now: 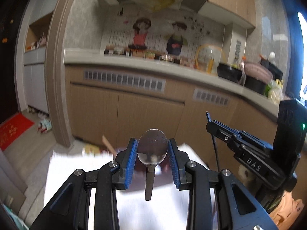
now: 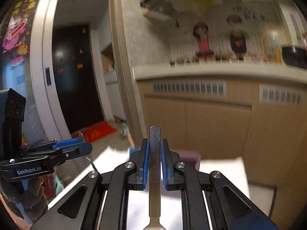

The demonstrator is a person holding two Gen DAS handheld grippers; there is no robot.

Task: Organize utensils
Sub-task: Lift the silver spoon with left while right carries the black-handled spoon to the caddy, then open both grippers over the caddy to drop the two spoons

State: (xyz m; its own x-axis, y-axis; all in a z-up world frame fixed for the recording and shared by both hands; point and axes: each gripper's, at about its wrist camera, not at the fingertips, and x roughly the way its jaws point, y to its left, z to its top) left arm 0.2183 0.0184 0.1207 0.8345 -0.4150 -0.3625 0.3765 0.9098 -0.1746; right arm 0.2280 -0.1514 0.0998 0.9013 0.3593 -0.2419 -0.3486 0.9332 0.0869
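Carrying step: left gripper [image 1: 153, 154] pinches a spoon [image 1: 152, 147] by its bowl at lower centre; right gripper [image 2: 155, 158] pinches a flat utensil handle [image 2: 155, 153], centre frame. Next, presumably, lowering both toward the white table [image 2: 220, 174].

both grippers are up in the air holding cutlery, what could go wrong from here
The left gripper pinches the spoon only by its curved bowl edges, handle hanging free, so it could pivot or slip out. The right gripper clamps the flat utensil handle with its head end hanging below, so it might slide down.
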